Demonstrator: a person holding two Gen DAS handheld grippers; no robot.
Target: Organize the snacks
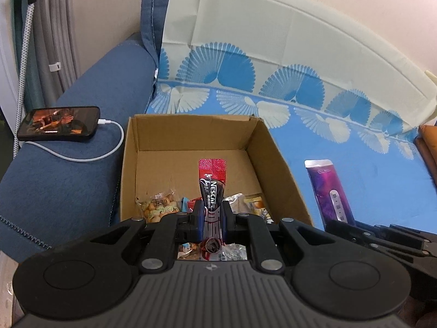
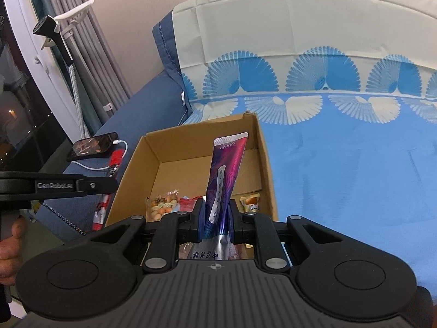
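The cardboard box (image 1: pixel 191 136) is sitting open on the blue patterned sofa cover (image 1: pixel 355 164), and everything else is placed from it. Inside, along its near wall, a clear bag of round snacks (image 1: pixel 158 207) is lying at the left, small wrapped pieces (image 2: pixel 187 203) are sitting mid-way, and a yellow packet (image 2: pixel 250 202) is lying at the right; the far floor is showing bare cardboard.

Above the box's near edge, the left gripper (image 1: pixel 211 216) is pinching a red-and-black Nescafe stick (image 1: pixel 211 186) upright. The right gripper (image 2: pixel 217 216) is clamping a purple sachet (image 2: pixel 224 175), also upright over the near edge.

Left of the box, a phone (image 1: pixel 58 123) is lying on the sofa arm, its white cable (image 1: pixel 90 158) plugged in.

The gripper bodies are hiding the box's near wall, and the small wrappers' print is too blurred to read.
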